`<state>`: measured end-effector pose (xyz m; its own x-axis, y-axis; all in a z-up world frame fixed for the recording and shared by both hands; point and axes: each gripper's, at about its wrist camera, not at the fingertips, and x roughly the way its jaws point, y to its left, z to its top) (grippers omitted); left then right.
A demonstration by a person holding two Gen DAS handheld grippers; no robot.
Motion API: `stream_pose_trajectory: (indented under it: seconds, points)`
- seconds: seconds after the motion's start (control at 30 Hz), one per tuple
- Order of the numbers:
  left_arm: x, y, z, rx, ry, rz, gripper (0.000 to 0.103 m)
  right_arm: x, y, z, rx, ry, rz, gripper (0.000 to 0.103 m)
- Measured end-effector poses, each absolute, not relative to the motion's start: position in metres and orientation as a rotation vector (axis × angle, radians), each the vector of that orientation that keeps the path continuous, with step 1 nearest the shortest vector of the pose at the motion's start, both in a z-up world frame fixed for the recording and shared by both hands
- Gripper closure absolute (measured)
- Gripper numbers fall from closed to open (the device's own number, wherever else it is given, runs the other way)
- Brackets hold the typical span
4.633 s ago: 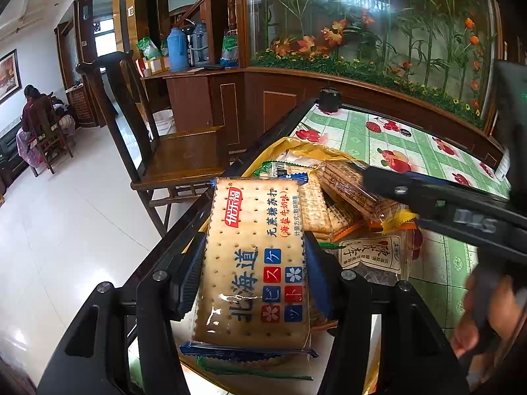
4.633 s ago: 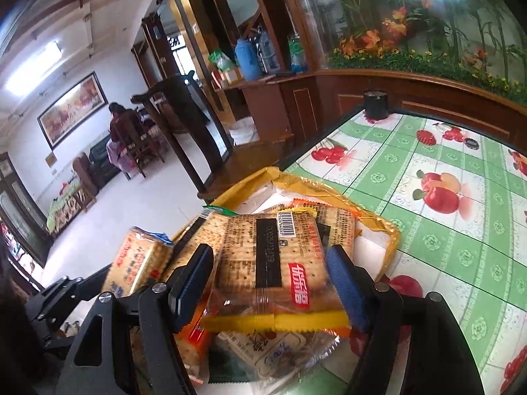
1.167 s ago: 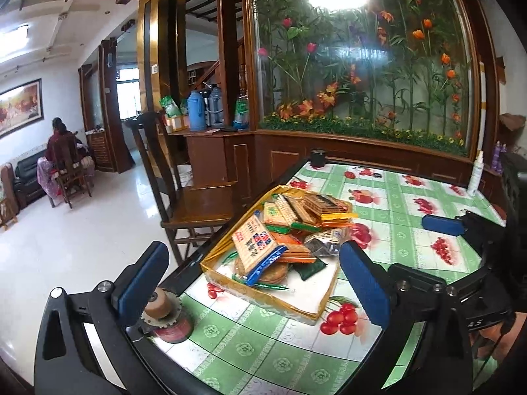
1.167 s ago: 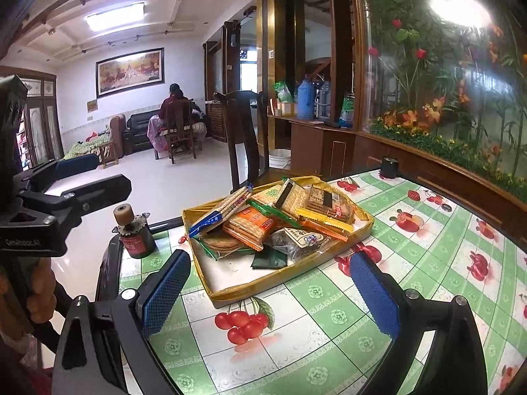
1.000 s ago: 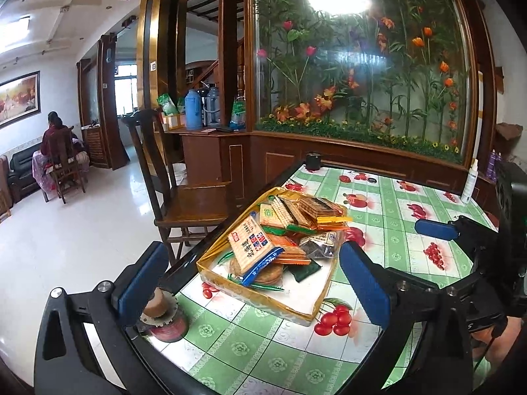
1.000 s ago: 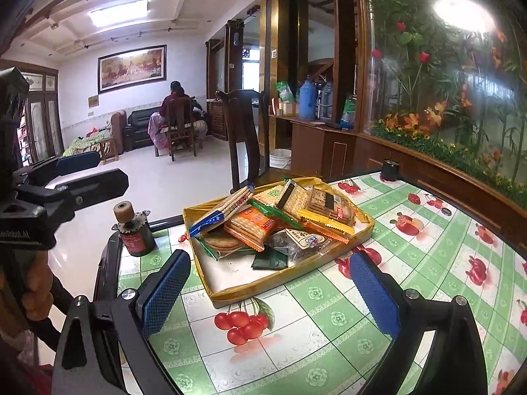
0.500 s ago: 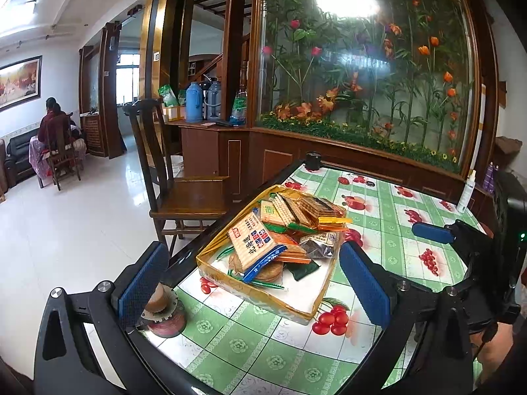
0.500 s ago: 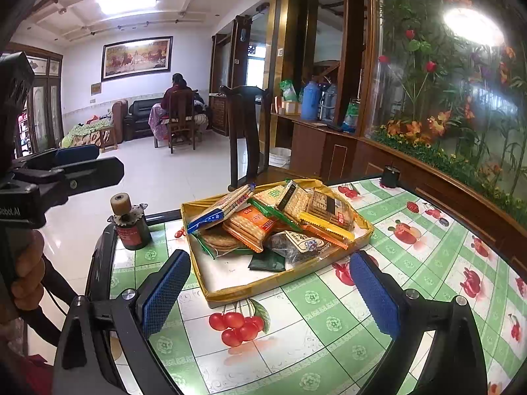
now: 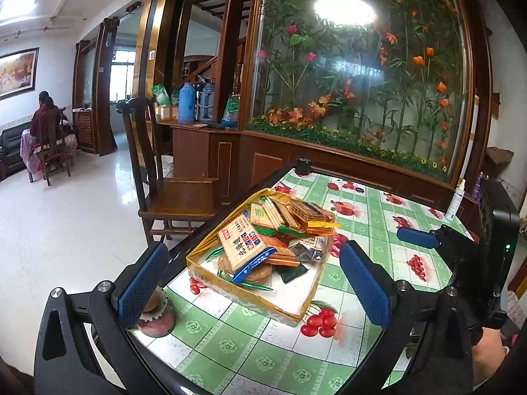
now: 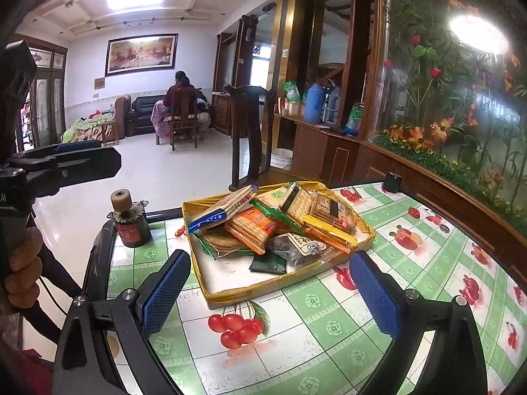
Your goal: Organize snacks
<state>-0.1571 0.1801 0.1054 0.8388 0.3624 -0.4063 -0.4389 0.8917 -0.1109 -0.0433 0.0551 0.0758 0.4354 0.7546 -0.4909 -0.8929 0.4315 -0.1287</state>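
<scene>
Both tongs, left tongs (image 9: pixel 253 283) and right tongs (image 10: pixel 273 293), gape wide and empty above the tabletop (image 10: pixel 296 355). Ahead of them, between their pads, snack packets (image 10: pixel 260 227) lie heaped in a yellow tray (image 10: pixel 263 288), apparently gathered there for tidiness.

You face a glass panel of flowers (image 9: pixel 359 79) in dark wood; a wooden chair (image 9: pixel 171 177) stands on glossy white floor (image 9: pixel 66 223); a painting (image 10: pixel 141 53) hangs beyond.

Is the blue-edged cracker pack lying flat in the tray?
No: the blue-edged cracker pack leans tilted on the other packs, inside the tray.
</scene>
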Motion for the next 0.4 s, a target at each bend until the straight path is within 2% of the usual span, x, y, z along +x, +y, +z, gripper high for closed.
stream_pose_trajectory:
  seconds: [0.4]
  points:
    - [-0.1553,0.176,0.1081,-0.192,0.388,0.389,0.0,-0.0458,0.0616,0.0754,-0.441,0.364,1.065,0.005]
